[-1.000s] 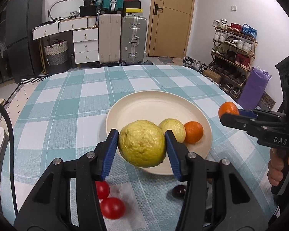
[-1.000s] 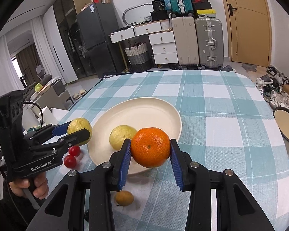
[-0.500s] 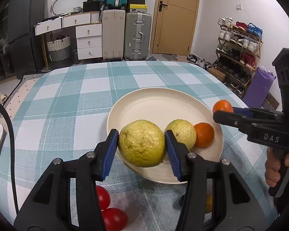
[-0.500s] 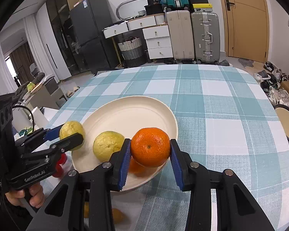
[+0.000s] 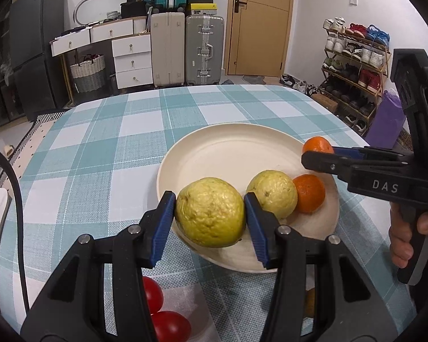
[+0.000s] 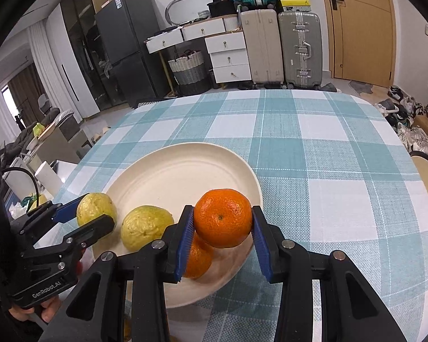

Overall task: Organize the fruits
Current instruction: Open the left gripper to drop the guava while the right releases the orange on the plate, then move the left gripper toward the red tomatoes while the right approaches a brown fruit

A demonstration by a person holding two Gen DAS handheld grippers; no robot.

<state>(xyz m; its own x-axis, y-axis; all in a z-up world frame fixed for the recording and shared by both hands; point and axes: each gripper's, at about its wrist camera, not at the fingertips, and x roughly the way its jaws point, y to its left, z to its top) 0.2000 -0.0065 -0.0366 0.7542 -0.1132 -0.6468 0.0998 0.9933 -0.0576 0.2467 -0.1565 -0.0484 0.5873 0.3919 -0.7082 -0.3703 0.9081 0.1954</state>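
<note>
Two grippers loaded: left gripper (image 5: pixel 209 213) clamps a yellow guava (image 5: pixel 209 212), right gripper (image 6: pixel 221 221) a held orange (image 6: pixel 222 218), both over the plate (image 5: pixel 228 148). Advice: lower each onto bare plate beside the resting guava (image 5: pixel 272 193) and resting orange (image 5: pixel 309 192) before releasing, to prevent rolling.

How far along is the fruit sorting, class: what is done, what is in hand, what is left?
Done: one yellow guava and one orange tangerine lie on the round cream plate. In hand: left gripper clamps a second guava; right gripper a second tangerine. Left: red tomatoes on the cloth.
</note>
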